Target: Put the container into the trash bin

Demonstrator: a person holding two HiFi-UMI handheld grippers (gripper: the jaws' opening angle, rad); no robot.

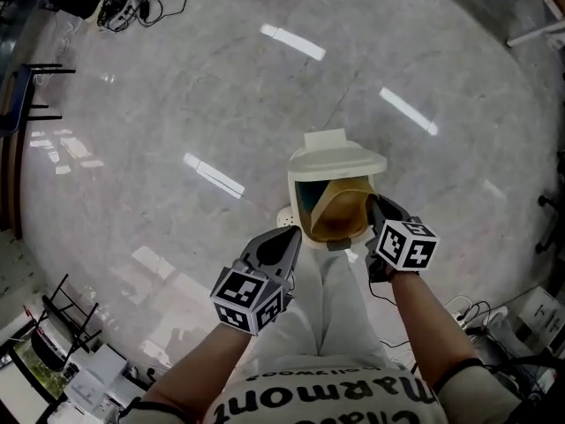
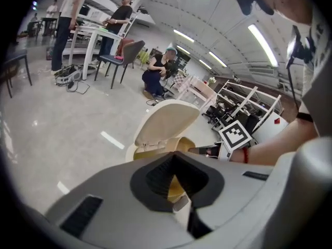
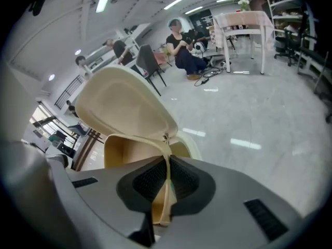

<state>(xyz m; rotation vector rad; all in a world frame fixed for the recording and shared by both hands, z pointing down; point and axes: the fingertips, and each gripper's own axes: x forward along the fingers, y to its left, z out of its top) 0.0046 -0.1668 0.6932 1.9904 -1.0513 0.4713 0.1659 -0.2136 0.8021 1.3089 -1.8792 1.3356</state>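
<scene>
Container (image 1: 340, 215) pinched by right gripper (image 1: 375, 208) over trash bin (image 1: 340, 159) on glossy grey floor (image 1: 177, 104); left gripper (image 1: 291, 235) closed.

The head view looks steeply down; both gripper views look forward, close, sharing the trash bin (image 1: 335, 159).

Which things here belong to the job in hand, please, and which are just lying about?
Job in hand: container; trash bin; right tool, clamped on the container.
Lying about: cables; chair; table.
</scene>
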